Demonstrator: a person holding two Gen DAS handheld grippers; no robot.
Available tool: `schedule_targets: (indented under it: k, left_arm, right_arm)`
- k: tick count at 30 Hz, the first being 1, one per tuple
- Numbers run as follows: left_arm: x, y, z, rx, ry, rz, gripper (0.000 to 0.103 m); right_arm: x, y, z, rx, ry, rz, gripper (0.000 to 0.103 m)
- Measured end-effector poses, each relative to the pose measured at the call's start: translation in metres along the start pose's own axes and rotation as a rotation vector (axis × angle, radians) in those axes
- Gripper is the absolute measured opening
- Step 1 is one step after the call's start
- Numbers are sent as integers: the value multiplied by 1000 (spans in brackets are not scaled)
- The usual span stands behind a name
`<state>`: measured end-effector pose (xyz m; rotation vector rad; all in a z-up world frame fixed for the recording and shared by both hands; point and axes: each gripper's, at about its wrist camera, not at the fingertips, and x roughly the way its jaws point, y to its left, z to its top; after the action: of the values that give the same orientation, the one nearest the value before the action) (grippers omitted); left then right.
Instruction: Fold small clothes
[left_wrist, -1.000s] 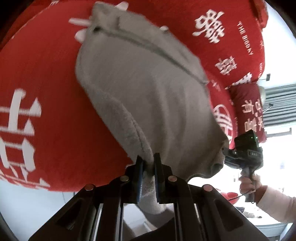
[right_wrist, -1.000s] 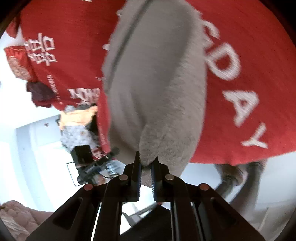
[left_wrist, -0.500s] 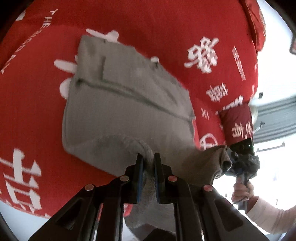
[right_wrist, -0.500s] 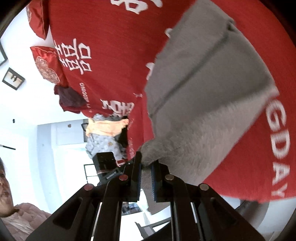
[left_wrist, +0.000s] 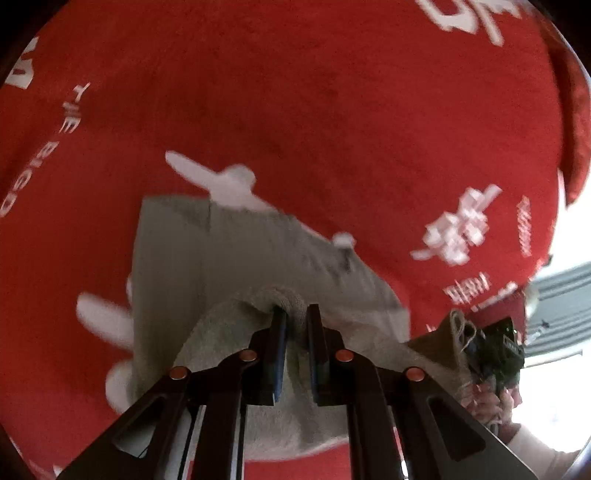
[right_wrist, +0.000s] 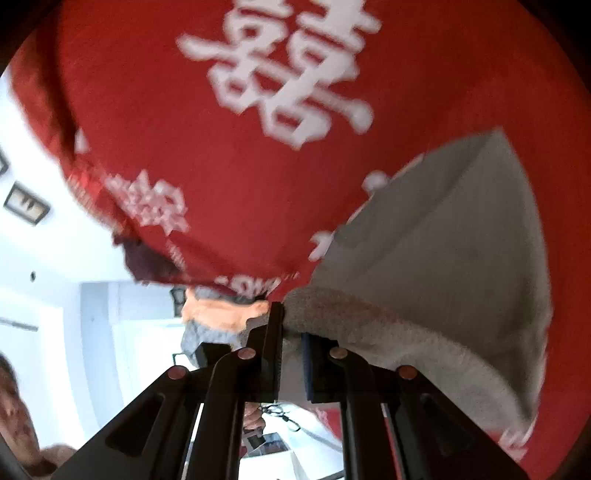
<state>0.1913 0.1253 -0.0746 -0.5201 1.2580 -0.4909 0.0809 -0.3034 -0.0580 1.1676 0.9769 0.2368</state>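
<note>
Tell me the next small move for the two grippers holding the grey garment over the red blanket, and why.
Probably carry the pinched edge on to the far edge, then lower it: the left gripper and right gripper are shut on the grey garment, whose near part already doubles over the rest on the red blanket.

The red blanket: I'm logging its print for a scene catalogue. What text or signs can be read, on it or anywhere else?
"THE BIG D": white letters on the red blanket, left edge of the left wrist view; the rest is cut off.
Large white double-happiness sign: on the blanket, right wrist view.
Smaller white characters and lines on the blanket: too blurred to read.
Grey garment: no text.
</note>
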Motion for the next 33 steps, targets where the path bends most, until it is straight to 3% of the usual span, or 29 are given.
schedule_targets:
  k: [7, 13, 15, 17, 21, 24, 29, 33]
  left_arm:
    - [67, 25, 21, -22, 70, 167, 12]
    - [65, 33, 22, -81, 77, 191, 12]
    - [54, 25, 24, -64, 77, 196, 12]
    - [41, 18, 27, -54, 72, 187, 12]
    - [20, 3, 32, -9, 62, 205, 12]
    - [13, -4, 33, 34, 68, 252, 12]
    - [23, -2, 17, 95, 124, 367, 12]
    - [38, -6, 4, 188, 185, 372, 12]
  right_arm:
    - [39, -61, 55, 68, 51, -188, 10]
    - [56, -74, 67, 67, 118, -291, 15]
    - [55, -66, 67, 48, 131, -307, 25]
    - [52, -57, 66, 27, 138, -288, 54]
    - [44, -38, 63, 5, 152, -226, 55]
    - [43, -28, 56, -31, 177, -253, 55]
    - [48, -23, 36, -39, 225, -242, 55]
    - [72, -13, 20, -71, 271, -191, 55]
